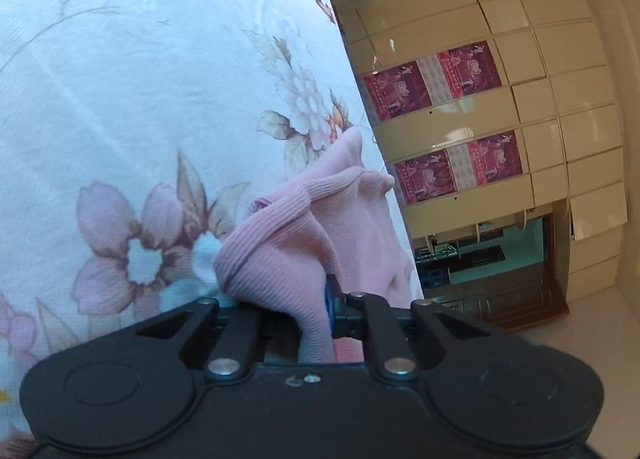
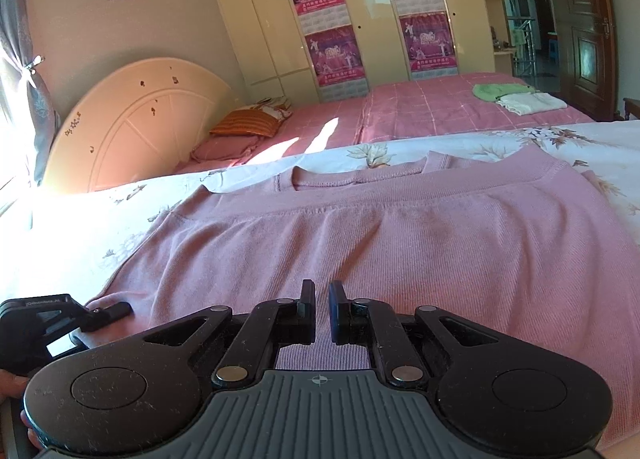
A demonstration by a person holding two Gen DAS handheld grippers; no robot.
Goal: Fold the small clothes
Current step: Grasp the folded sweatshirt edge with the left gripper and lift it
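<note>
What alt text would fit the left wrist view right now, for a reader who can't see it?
The left gripper is shut on a bunched fold of the pink ribbed garment, gathered between its fingers. Behind it lies a white floral bedsheet; a cream wardrobe with magenta posters appears tilted at right.

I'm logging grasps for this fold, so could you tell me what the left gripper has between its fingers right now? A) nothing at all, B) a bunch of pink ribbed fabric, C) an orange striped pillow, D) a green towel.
B: in the left wrist view, the left gripper is closed on a bunched fold of the pink sweater, which rises from between its fingers over the floral bedsheet.
</note>
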